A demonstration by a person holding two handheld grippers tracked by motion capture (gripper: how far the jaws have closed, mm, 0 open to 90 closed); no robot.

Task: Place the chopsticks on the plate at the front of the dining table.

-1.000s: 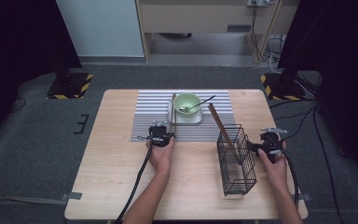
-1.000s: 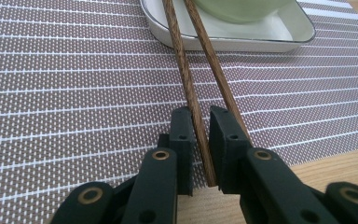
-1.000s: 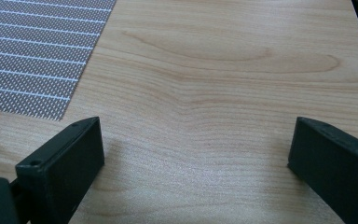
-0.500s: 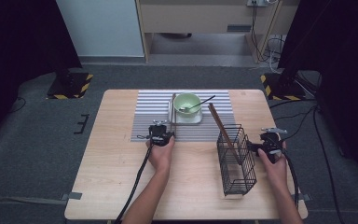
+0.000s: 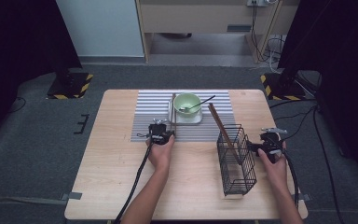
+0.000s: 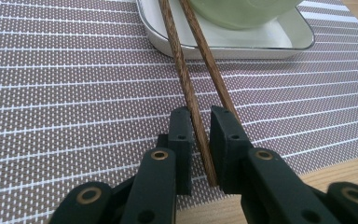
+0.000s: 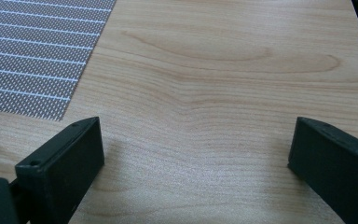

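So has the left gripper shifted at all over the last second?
No. In the high view the left gripper sits at the same spot by the striped mat's front edge, jaws closed on the chopsticks.

2 dark wood chopsticks point(image 6: 193, 100), side by side, near ends flat on striped mat point(image 6: 65, 84), far ends up on white tray point(image 6: 242, 44) rim beside green bowl point(image 6: 242, 11).

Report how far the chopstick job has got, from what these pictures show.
Done: one chopstick already leans in the wire basket. In hand: the left gripper has its jaws closed around one of the pair of chopsticks lying on the striped mat beside the white tray. The right gripper waits open over bare table. Left, probably: lifting that stick and carrying it to the basket.
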